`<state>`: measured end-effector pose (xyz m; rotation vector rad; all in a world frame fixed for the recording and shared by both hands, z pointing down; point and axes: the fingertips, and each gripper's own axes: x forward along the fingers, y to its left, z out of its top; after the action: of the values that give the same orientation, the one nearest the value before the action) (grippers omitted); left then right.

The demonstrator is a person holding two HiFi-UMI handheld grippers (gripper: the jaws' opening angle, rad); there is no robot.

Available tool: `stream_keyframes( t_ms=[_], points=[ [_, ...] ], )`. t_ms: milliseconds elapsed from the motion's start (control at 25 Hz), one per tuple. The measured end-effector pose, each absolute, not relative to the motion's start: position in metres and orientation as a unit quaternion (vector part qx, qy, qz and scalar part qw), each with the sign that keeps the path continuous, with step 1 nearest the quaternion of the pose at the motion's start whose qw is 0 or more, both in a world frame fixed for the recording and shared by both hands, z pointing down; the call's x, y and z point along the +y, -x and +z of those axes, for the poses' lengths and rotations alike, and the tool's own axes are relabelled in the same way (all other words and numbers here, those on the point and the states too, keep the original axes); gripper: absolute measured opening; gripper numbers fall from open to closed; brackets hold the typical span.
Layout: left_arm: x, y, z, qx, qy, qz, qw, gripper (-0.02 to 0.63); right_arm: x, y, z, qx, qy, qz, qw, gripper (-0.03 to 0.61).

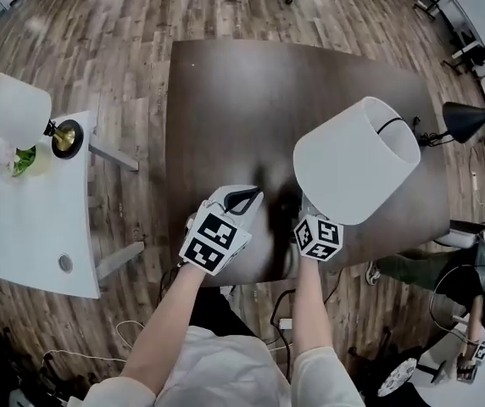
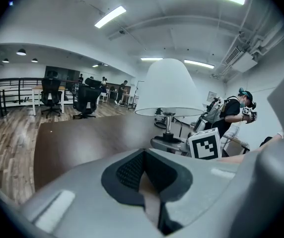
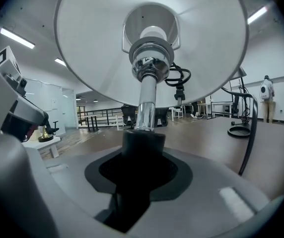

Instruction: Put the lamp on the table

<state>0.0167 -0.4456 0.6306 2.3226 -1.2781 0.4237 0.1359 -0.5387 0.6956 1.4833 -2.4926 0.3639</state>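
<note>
Lamp: a white, cone-shaded lamp with a chrome stem (image 1: 357, 159), carried over the near right part of the dark brown wooden tabletop (image 1: 251, 100), apparently not yet set down.
Right tool (image 3: 143, 155): clamped on the lamp's black foot (image 3: 143, 140).
Left tool (image 2: 144, 175): jaws together, empty, just beside.
Axis: the stem leans up and away from the right tool — the tabletop lies below, so it likely wants righting.
Surfaces: matte shade, polished stem, smooth wood.

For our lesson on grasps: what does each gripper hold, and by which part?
The right gripper clamps the lamp by the black collar at the lower end of its chrome stem. The left gripper holds nothing.
</note>
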Motion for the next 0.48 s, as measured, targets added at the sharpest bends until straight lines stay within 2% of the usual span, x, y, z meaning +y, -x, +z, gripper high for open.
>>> stream_keyframes(
  t_ms=[200, 480],
  points=[
    [-0.45, -0.013, 0.647, -0.462, -0.841, 0.149, 0.24, 0.002, -0.553, -0.124, 0.706, -0.848, -0.513, 0.104, 0.09, 0.138],
    [-0.447, -0.019, 0.653, -0.456, -0.842, 0.145, 0.248, 0.001, -0.545, -0.114, 0.705, -0.855, -0.505, 0.056, 0.105, 0.137]
  ],
)
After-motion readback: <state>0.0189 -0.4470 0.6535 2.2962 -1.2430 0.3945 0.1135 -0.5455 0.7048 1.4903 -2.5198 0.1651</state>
